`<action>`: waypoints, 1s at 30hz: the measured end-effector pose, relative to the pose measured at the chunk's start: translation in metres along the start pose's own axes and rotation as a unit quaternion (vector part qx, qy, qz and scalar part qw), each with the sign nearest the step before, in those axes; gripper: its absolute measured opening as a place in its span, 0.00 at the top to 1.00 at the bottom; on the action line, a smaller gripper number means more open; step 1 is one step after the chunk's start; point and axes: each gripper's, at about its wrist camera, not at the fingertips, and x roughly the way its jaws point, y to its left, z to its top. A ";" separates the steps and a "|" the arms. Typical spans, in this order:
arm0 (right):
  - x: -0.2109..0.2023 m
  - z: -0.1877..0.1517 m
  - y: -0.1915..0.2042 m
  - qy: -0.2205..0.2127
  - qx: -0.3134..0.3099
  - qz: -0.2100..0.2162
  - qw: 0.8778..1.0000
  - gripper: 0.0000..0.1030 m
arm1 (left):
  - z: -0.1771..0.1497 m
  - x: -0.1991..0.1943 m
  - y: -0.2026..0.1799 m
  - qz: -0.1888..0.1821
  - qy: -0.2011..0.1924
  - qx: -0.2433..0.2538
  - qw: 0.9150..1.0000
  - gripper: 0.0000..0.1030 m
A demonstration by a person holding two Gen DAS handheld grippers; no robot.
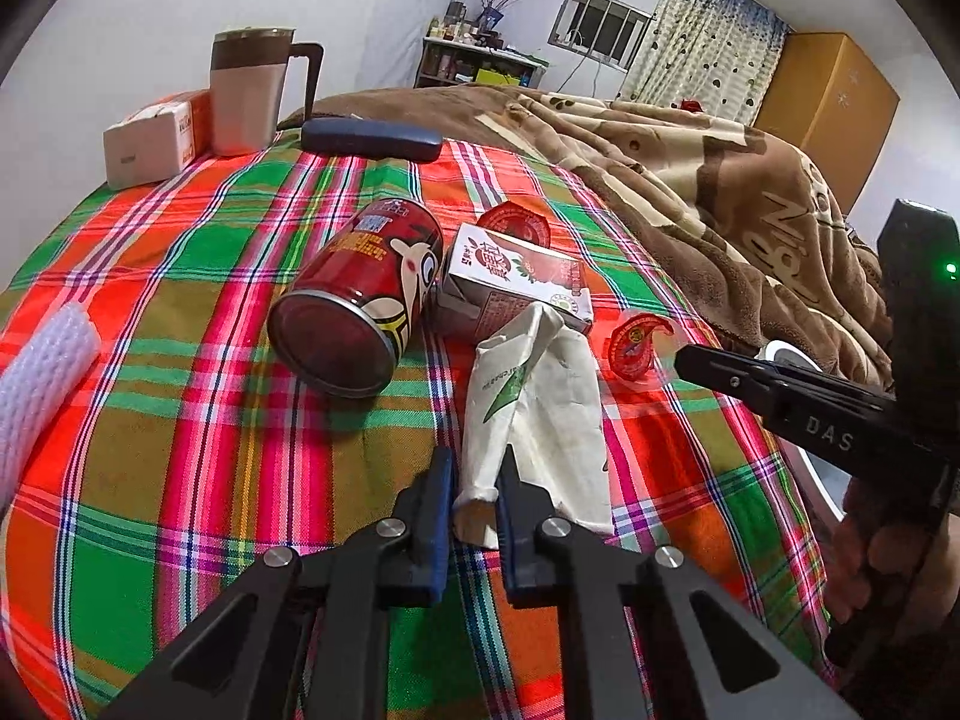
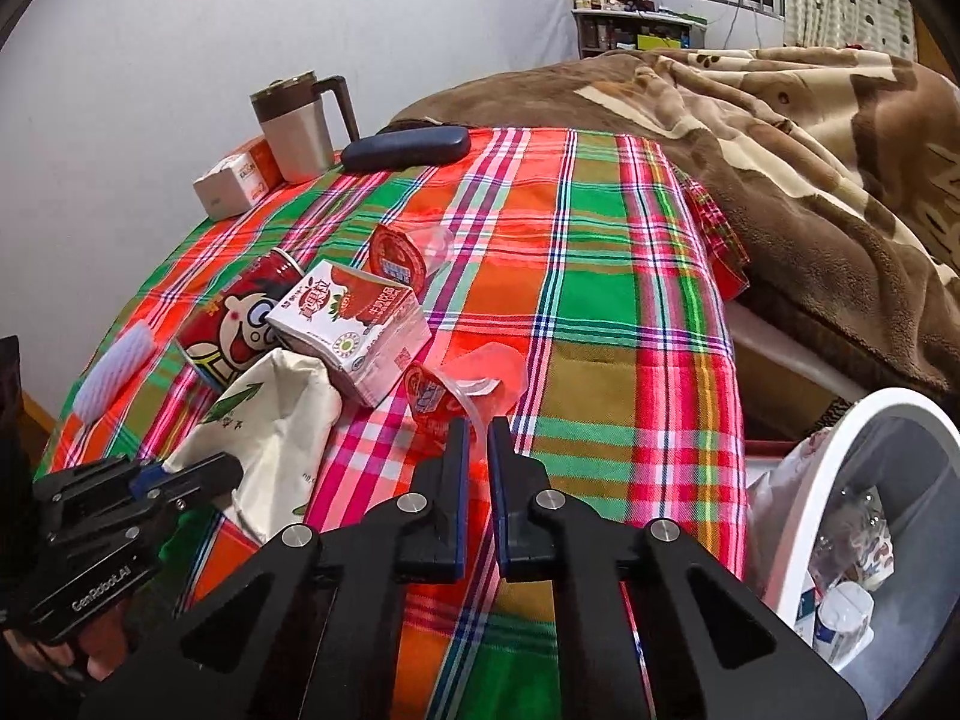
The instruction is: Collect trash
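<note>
My left gripper point(image 1: 475, 468) is shut on the near end of a crumpled white paper bag point(image 1: 534, 402) that lies on the plaid cloth point(image 1: 180, 420). My right gripper point(image 2: 477, 429) is shut on the rim of a clear jelly cup point(image 2: 480, 378) with a peeled red lid. Behind them lie a red drink can point(image 1: 360, 300) on its side, a strawberry milk carton point(image 1: 516, 276) and a second jelly cup point(image 2: 399, 255). The right wrist view shows the left gripper point(image 2: 180, 474) at the lower left, clamped on the bag point(image 2: 276, 420).
A white-rimmed bin point(image 2: 840, 480) with rubbish inside stands off the right edge. A white foam sleeve point(image 1: 42, 378) lies at the left. A mug point(image 1: 252, 90), tissue box point(image 1: 156, 138) and dark case point(image 1: 372, 141) line the far side. A brown blanket point(image 1: 720, 180) borders the right.
</note>
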 end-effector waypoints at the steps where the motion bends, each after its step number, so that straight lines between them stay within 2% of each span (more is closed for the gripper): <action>1: -0.005 -0.002 0.000 -0.003 0.001 0.001 1.000 0.94 | 0.000 -0.001 -0.001 0.002 -0.002 0.002 1.000 0.89; 6: -0.015 -0.008 -0.001 -0.010 0.006 0.003 1.000 0.94 | -0.003 -0.006 -0.006 0.005 -0.003 0.003 1.000 0.91; 9: -0.014 -0.008 -0.002 0.000 0.007 0.019 1.000 0.94 | -0.005 -0.010 -0.009 0.006 -0.004 0.005 1.000 0.91; 12: -0.009 -0.006 0.002 0.001 -0.004 0.010 1.000 0.92 | -0.007 -0.013 -0.009 0.009 -0.004 0.003 1.000 0.91; 13: -0.008 -0.006 0.002 0.001 -0.005 0.010 1.000 0.84 | -0.007 -0.013 -0.009 0.010 -0.005 0.002 1.000 0.91; 14: -0.004 -0.005 0.003 0.002 -0.008 0.010 1.000 0.71 | -0.008 -0.013 -0.008 0.012 -0.005 0.001 1.000 0.91; 16: 0.001 -0.003 0.001 0.005 -0.006 0.004 1.000 0.60 | -0.006 -0.012 -0.005 0.012 -0.004 0.000 1.000 0.91; 22: 0.014 0.005 -0.004 0.013 0.004 0.002 1.000 0.61 | -0.006 -0.008 -0.001 0.009 -0.002 -0.004 1.000 0.91; 25: 0.017 0.007 0.001 0.010 -0.011 0.002 1.000 0.91 | -0.005 -0.005 0.000 0.007 0.000 -0.005 1.000 0.91; 30: 0.015 0.005 0.000 0.006 -0.011 0.006 1.000 0.94 | -0.005 -0.005 -0.002 0.009 0.000 -0.003 1.000 0.91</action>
